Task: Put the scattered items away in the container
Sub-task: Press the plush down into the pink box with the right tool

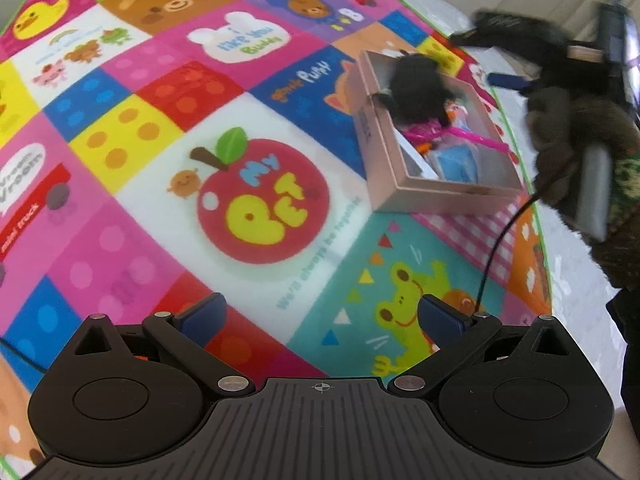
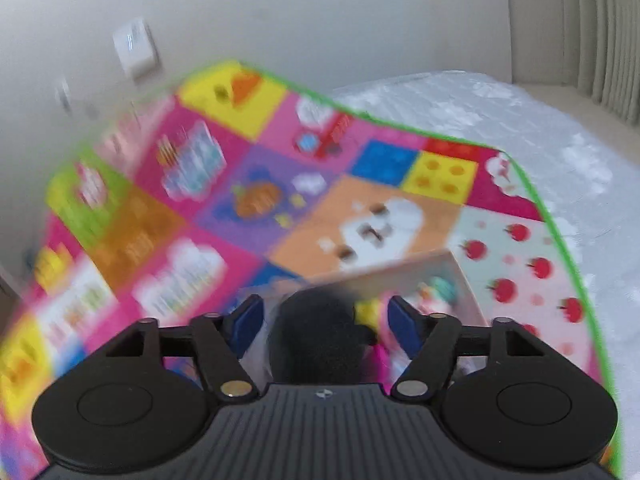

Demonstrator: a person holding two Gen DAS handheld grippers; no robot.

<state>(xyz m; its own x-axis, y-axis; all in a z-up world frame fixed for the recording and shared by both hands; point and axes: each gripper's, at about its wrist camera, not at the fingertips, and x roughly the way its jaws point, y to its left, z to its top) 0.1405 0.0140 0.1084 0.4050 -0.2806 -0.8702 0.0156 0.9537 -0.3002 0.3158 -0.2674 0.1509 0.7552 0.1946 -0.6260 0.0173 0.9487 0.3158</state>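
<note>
A black fuzzy toy (image 1: 418, 90) sits at the far end of the pink cardboard box (image 1: 404, 196), partly draped over its 11 o'clock rim, with a pink-wrapped item (image 1: 426, 132) and blue packets (image 1: 456, 160) already inside. The box rests on a bright patchwork play mat (image 1: 160, 160) spread over a white bed (image 2: 520, 128), at 2 o'clock in the left wrist view.

In the right wrist view the right gripper (image 2: 326, 326) hangs just over the toy, its jaws apart on either side of the dark fur; whether the blue pads (image 2: 248, 326) touch it cannot be told through the blur. The risk from here is that the toy, riding high on the rim, tips out onto the mat as the gripper leaves, or that fur snags a pad and drags the toy or the light box along.

The left gripper (image 1: 320, 316) hovers over the mat at 6 o'clock, pitched steeply down, jaws wide apart and empty. A sleeved arm (image 1: 576, 152) reaches in from 3 o'clock, holding the right tool angled down toward the box.
</note>
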